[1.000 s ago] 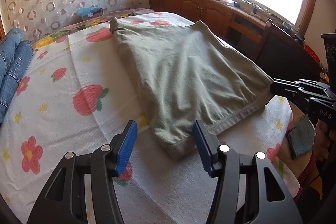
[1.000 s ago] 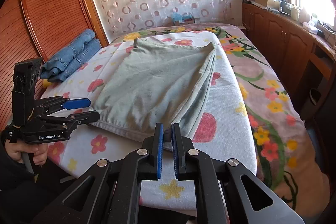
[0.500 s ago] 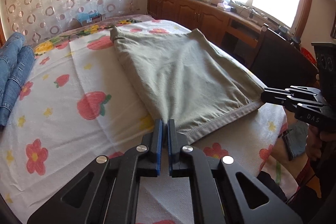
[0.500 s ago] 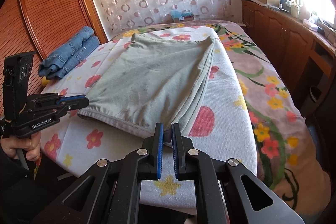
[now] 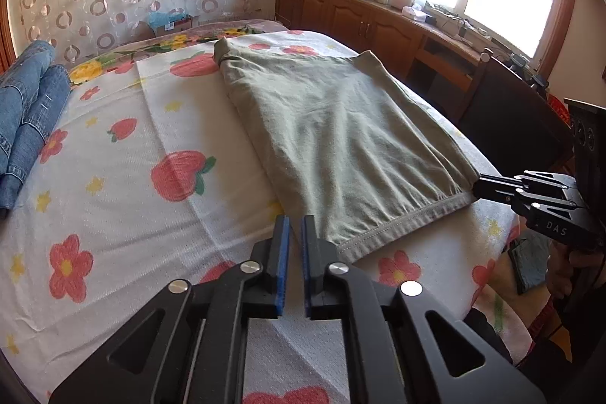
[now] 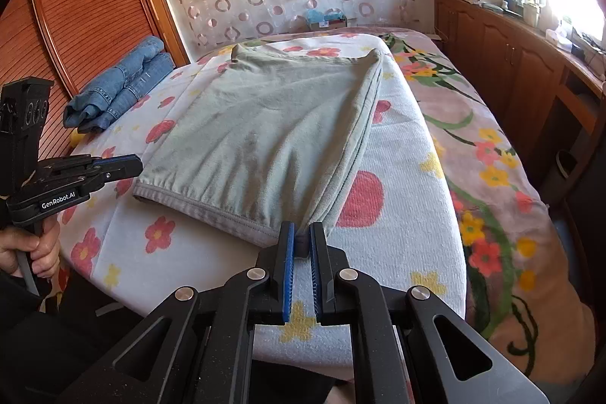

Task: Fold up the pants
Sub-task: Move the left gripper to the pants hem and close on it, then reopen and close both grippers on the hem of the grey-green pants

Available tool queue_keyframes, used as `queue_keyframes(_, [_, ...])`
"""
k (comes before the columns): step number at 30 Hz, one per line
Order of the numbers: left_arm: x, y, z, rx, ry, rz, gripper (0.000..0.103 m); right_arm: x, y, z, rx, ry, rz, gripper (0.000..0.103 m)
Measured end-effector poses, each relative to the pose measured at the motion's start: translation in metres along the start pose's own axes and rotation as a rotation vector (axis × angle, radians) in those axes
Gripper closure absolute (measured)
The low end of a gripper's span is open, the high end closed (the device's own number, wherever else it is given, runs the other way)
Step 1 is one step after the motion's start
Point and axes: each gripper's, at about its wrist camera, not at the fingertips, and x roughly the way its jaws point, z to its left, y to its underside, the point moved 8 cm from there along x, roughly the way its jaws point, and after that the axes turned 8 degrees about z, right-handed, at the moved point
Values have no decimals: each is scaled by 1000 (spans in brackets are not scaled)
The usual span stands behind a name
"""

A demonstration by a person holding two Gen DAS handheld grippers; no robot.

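Olive-green pants [image 5: 341, 146] lie folded flat on the bed, waistband towards me. My right gripper [image 6: 301, 228] is shut on the waistband's right corner, and a dark bit of cloth shows between its pads. The left wrist view shows it [image 5: 475, 186] at that same corner. My left gripper [image 5: 295, 220] sits just left of the waistband's other corner. Its jaws are opening from shut to a narrow slit, and no cloth shows between them. In the right wrist view its tips [image 6: 134, 163] hover beside that corner of the pants [image 6: 272, 139].
The flowered sheet [image 5: 113, 177] covers the bed. Folded blue jeans [image 6: 121, 82] lie at the far left by a wooden wardrobe [image 6: 75, 25]. Low wooden cabinets [image 5: 378, 25] run under the window on the right. A dark chair [image 5: 511, 108] stands close to the bed.
The left gripper's jaws went from wide open around the waistband's corner to nearly shut, and it drew slightly left of the cloth. The right gripper kept its hold and place.
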Motion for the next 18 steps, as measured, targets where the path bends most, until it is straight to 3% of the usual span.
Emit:
queue_keyframes(2, [1,0,-1,8,-12,1,88,-1,0,-1,4,-4,-5,95])
queue_keyframes(5, [3,0,-1,10,-19,8,69,-2,1,-1,7,-7,-9,95])
queue_keyframes(6, [4,0,-1,10,-23,9,56,-2,1,-1,5,-5,-9,95])
queue_keyframes(7, [4,-1,-1,9,-20,8,53,-2,2,-1,5,-4,-10,95])
queue_keyframes(10, [6,0,0,7,-24,16,50,-4,2,-1,1,0,-21,95])
queue_keyframes(18, [11,1,0,5,-42,25,50,-5,3,-3,-11,33,-37,78])
